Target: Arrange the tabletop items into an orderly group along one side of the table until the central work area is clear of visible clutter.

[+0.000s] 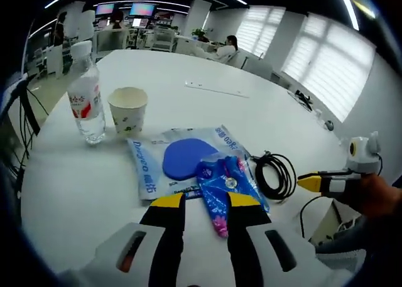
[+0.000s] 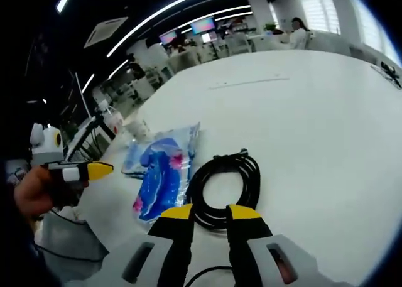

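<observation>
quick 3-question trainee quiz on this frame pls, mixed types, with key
1. True or false: in the left gripper view, the paper cup stands upright beside the water bottle.
2. Multiple choice: what lies just ahead of the right gripper in the right gripper view? A) a stapler B) the coiled black cable C) a plate
3. Fill in: in the left gripper view, the small blue packet reaches between the jaws of the left gripper and partly overlaps the larger clear ____ with the blue disc.

Key
1. True
2. B
3. bag
</observation>
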Demonstrator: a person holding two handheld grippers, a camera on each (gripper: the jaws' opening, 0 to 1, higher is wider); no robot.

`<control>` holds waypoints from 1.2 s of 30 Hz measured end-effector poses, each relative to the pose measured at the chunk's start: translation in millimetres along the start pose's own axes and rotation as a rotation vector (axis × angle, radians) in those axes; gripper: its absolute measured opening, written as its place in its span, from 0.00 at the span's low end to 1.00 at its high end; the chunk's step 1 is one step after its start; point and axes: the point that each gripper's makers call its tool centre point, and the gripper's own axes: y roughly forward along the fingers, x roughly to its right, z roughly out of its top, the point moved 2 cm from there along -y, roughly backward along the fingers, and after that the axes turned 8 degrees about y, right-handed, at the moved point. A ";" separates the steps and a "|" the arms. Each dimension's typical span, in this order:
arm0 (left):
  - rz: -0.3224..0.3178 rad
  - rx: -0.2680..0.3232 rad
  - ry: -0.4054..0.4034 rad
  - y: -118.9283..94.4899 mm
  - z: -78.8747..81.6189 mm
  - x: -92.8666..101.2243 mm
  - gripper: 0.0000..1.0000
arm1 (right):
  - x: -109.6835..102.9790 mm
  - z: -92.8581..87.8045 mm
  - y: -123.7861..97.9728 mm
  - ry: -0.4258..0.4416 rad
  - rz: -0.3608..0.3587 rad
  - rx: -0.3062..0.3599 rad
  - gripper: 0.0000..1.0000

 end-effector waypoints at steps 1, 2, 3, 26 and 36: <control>0.012 -0.003 -0.013 -0.3 -2.4 -3.3 0.23 | -1.0 0.0 -0.2 0.002 0.002 0.001 0.17; 0.022 -0.004 -0.027 -0.5 -5.7 -8.4 0.23 | -2.1 0.5 0.2 0.004 0.004 0.001 0.17; 0.031 -0.006 -0.042 -0.9 -7.9 -12.1 0.23 | -2.8 2.5 2.2 0.005 0.006 0.002 0.17; 0.125 0.019 -0.225 -10.5 -29.5 -48.3 0.21 | -17.9 22.5 44.6 0.045 0.068 -0.063 0.13; 0.126 0.043 -0.288 2.1 -25.5 -65.6 0.20 | -32.8 35.1 69.8 0.060 0.091 -0.087 0.12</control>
